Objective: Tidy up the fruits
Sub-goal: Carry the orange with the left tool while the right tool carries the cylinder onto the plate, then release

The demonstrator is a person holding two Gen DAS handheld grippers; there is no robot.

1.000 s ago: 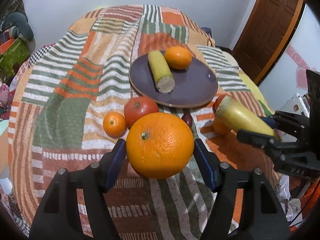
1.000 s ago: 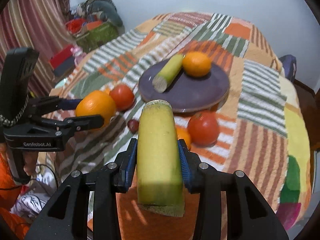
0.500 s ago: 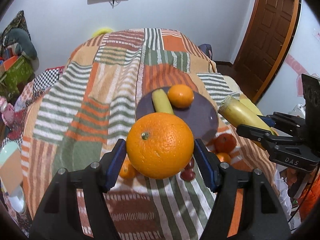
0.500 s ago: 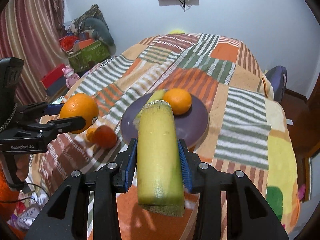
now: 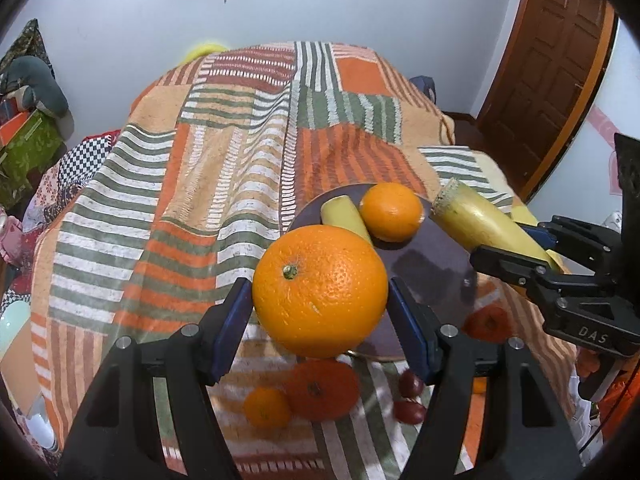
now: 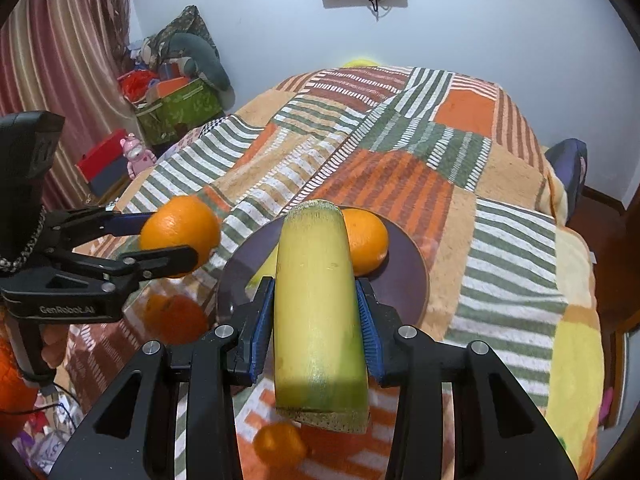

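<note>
My left gripper [image 5: 320, 300] is shut on a large orange [image 5: 320, 290] and holds it in the air at the near left edge of the dark purple plate [image 5: 428, 264]. My right gripper [image 6: 316, 320] is shut on a yellow-green banana piece [image 6: 318, 312], held above the plate's near side [image 6: 404, 268]. On the plate lie a smaller orange [image 5: 391, 211] and another banana piece [image 5: 345, 213]. In the right wrist view the left gripper [image 6: 168, 246] with its orange [image 6: 180, 230] is at the left.
On the striped blanket [image 5: 224, 168] below the left gripper lie a tomato [image 5: 322, 388], a small orange [image 5: 267, 406] and two small dark red fruits [image 5: 409, 411]. Another tomato [image 5: 486, 322] lies right of the plate. Boxes and toys [image 6: 176, 104] stand beside the bed.
Both grippers have risen and moved forward with their fruits, and now hang over the plate's near edge. The loose fruits on the blanket have dropped lower in view.
</note>
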